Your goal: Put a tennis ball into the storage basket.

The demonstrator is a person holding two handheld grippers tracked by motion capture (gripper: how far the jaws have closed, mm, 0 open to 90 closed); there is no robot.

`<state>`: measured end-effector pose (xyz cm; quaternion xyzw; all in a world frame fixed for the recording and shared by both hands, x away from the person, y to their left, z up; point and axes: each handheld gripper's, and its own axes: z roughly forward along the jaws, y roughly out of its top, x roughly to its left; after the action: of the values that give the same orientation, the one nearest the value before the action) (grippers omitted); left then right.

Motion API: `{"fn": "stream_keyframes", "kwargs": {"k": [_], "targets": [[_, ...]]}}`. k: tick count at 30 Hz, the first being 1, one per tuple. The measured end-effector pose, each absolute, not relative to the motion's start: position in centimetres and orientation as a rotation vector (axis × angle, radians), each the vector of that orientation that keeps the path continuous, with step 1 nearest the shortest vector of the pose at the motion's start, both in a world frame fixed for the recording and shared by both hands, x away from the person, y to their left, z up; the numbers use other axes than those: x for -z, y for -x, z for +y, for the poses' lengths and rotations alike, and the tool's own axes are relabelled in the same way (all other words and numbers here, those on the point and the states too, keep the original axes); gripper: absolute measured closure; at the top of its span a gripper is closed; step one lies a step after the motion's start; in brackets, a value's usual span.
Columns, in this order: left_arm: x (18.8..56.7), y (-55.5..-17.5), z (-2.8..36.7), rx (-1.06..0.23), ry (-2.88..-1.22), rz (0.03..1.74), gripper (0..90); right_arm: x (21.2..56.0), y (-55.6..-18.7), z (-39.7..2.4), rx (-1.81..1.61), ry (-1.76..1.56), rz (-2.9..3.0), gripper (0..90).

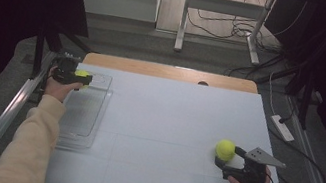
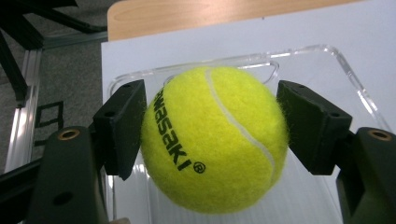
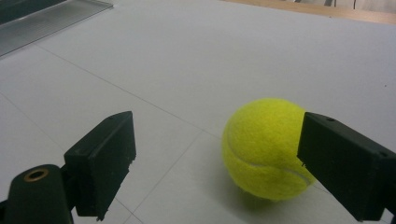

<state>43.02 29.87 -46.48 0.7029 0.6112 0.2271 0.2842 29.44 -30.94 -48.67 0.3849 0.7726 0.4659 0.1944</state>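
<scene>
tray [image 2: 348,70] cut off, ball's [image 2: 215,140] underside hidden

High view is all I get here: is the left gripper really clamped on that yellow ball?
Observer: Yes. Seen along its own jaws, the left gripper presses both sides of the tennis ball, over the clear tray.
Operator: Any marking on it?
Observer: Black lettering ending "asaki", beside a white seam.
Operator: And the right one?
Observer: The right gripper is open; the second ball lies on the table beside one jaw, well clear of the other.
</scene>
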Motion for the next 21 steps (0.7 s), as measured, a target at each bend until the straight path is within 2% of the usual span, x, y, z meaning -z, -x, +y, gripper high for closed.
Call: {"fn": "stream_keyframes", "kwargs": {"k": [12,21], "targets": [[47.9,-43.4,29.9,-0.582,-1.917,1.694,28.4,48.7,-29.5,-31.0,-1.304,-1.077,2.167,11.4],[47.5,-43.2,29.9,-0.601,-1.909,1.669,28.3,48.8,-29.5,-31.0,-1.298,-1.078,2.167,11.4]]}}
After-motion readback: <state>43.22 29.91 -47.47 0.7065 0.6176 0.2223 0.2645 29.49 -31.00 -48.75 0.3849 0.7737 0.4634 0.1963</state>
